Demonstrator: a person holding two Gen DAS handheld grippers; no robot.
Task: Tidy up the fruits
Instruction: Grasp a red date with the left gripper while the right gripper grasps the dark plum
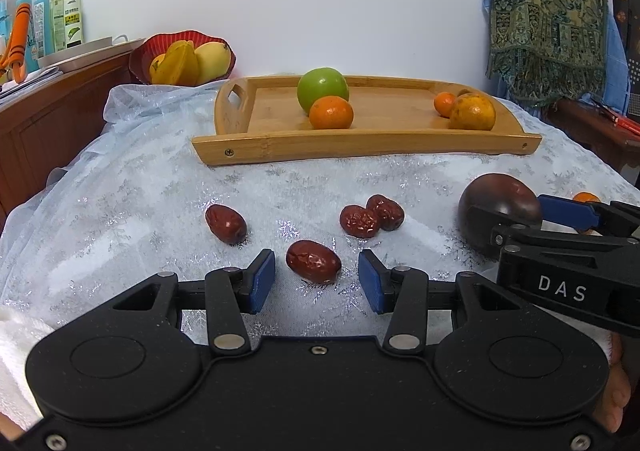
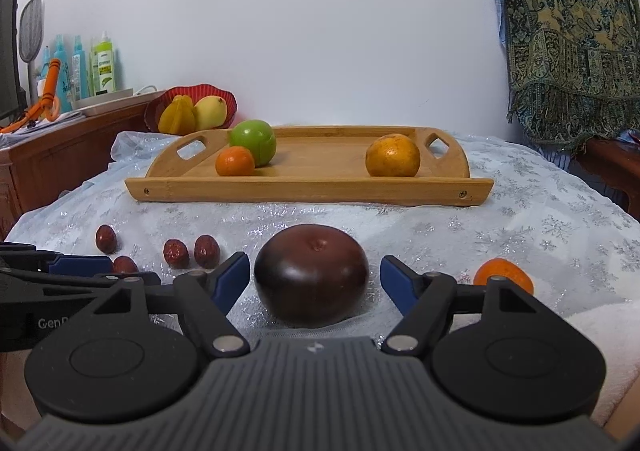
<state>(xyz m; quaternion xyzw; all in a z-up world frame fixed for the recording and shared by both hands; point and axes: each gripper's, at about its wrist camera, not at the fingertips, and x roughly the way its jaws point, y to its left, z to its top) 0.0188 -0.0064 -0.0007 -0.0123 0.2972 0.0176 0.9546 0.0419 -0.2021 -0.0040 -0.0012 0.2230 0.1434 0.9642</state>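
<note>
The wooden tray (image 2: 308, 187) already holds a green apple (image 2: 253, 141), two mandarins and an orange (image 2: 393, 155); four red dates, one mandarin (image 2: 504, 276) and the dark purple fruit (image 2: 311, 275) remain on the cloth; the left gripper (image 1: 316, 278) straddles a date (image 1: 313, 261), jaws apart; the right gripper (image 2: 314, 279) brackets the purple fruit, not yet pinching.

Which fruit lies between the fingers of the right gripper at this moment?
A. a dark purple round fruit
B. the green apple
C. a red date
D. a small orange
A: in the right wrist view the dark purple round fruit sits on the cloth between the blue pads of the right gripper, with a gap on each side.
</note>
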